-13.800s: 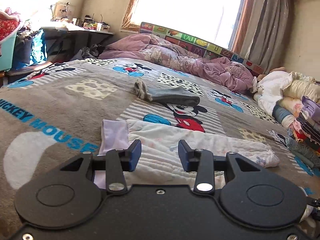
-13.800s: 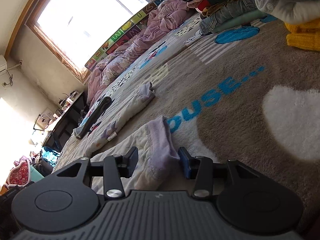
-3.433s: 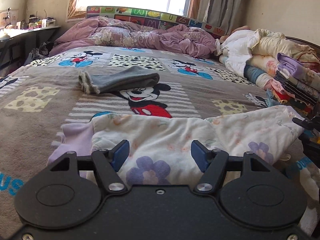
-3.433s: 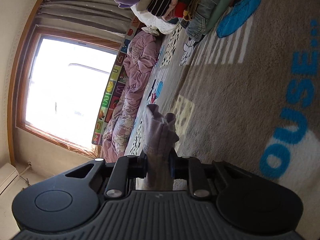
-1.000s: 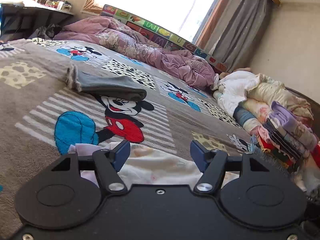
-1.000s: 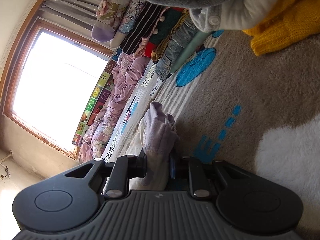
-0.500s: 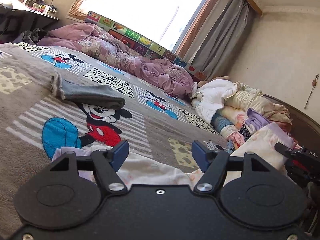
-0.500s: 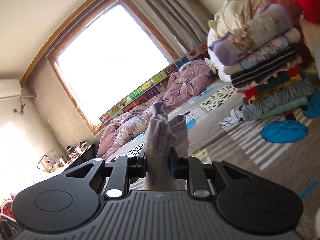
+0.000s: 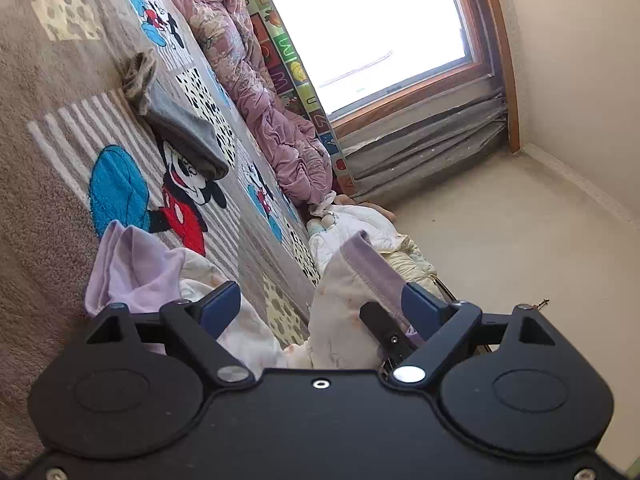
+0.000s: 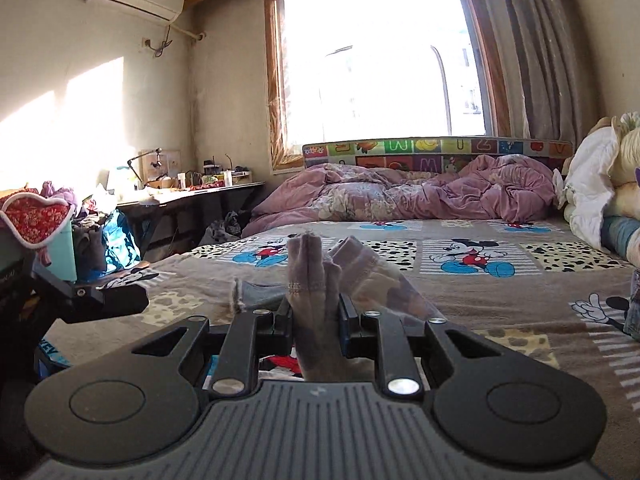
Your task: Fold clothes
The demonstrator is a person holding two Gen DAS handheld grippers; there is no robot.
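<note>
A white floral garment with lilac cuffs [image 9: 256, 332] lies on the Mickey Mouse blanket [image 9: 52, 184]. My left gripper [image 9: 320, 304] is open, tilted, close over it. One lilac cuff [image 9: 132, 264] lies at its left; a lifted lilac-edged end [image 9: 368, 264] stands between its fingers, held by my right gripper's tip [image 9: 390, 336]. In the right wrist view my right gripper [image 10: 314, 316] is shut on that lilac cuff [image 10: 310, 276], held up above the bed. My left gripper's finger [image 10: 100, 296] shows at the left there.
A folded grey garment [image 9: 180, 124] lies farther up the blanket, also in the right wrist view [image 10: 260, 292]. A crumpled pink duvet [image 10: 400, 196] lies by the window. A pile of folded clothes [image 10: 612, 200] sits at the right. A cluttered desk [image 10: 192, 192] stands at the left.
My right gripper has swung the lilac cuff up and over, toward my left gripper. My left gripper has rolled onto its side; the lifted end now stands between its fingers.
</note>
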